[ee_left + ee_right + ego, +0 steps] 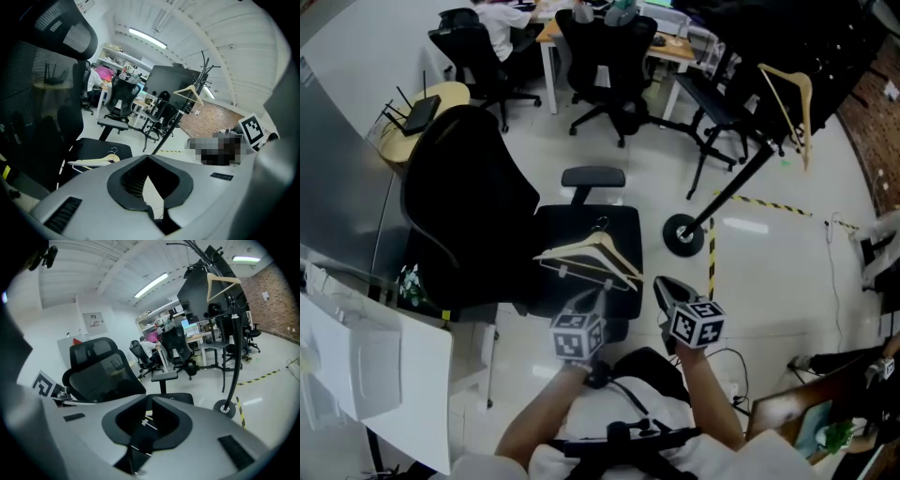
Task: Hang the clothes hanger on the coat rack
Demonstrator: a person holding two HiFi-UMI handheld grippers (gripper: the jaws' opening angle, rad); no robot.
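A pale wooden hanger (592, 255) lies across the seat of a black office chair (581, 239); it also shows in the left gripper view (93, 161). My left gripper (592, 302) hovers just short of the hanger's near edge, jaw tips together and empty (147, 157). My right gripper (661, 284) is beside the hanger's right end, jaws slightly apart (149, 398); a sliver of the hanger shows through the gap, untouched. The black coat rack (741, 178) stands farther off at the right (232, 357), and a second wooden hanger (789, 89) hangs from it.
The chair's tall backrest (464, 206) rises at the left, its armrest (593, 176) behind the seat. The rack's round base (684, 234) sits by yellow-black floor tape (773, 204). More chairs (605, 66) and a desk with a seated person (502, 23) lie beyond.
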